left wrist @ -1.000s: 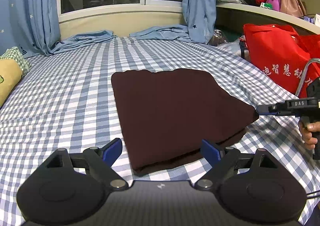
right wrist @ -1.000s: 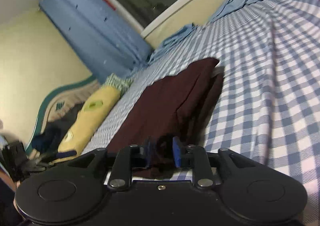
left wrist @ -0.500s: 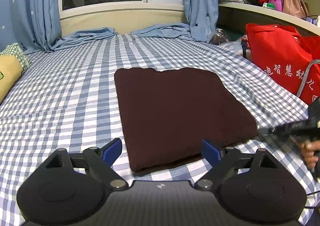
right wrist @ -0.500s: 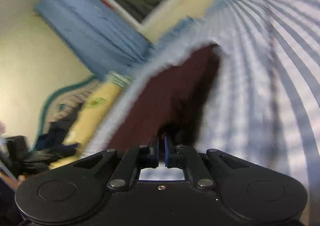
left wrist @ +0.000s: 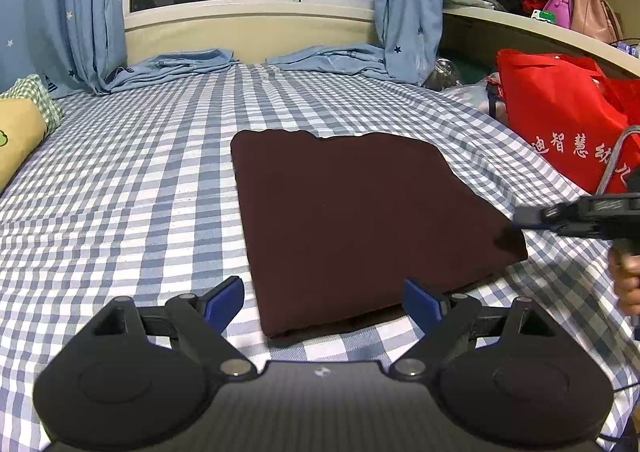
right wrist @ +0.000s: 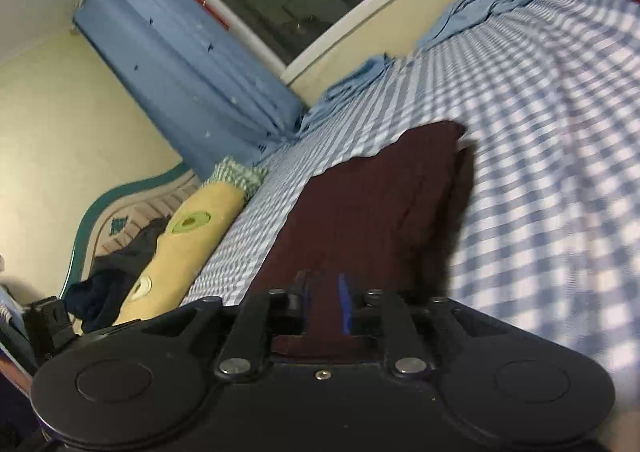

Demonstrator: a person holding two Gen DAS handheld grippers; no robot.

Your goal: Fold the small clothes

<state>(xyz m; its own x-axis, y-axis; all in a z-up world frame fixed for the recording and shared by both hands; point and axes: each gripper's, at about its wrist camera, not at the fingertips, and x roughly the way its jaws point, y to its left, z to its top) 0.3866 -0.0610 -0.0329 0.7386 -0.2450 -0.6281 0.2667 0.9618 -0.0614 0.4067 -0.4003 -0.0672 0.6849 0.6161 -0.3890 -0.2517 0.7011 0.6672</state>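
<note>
Left gripper [left wrist: 323,302]: your jaws stand wide apart, holding nothing, just short of the cloth's near edge.
Right gripper [right wrist: 325,308]: your blue fingers [right wrist: 344,306] sit narrowly parted with cloth between them; whether they pinch it, cannot tell.
Cloth [left wrist: 360,219]: dark maroon, folded to a flat rectangle, mid-bed.
Bed [left wrist: 120,179]: blue-white check sheet.
Bag [left wrist: 560,111]: red, far right.
Pillow [left wrist: 16,139]: yellow, far left.

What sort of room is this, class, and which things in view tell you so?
Most likely a bedroom: a bed with a blue checked sheet, a yellow pillow at its side, and star-print curtains by the window.
</note>
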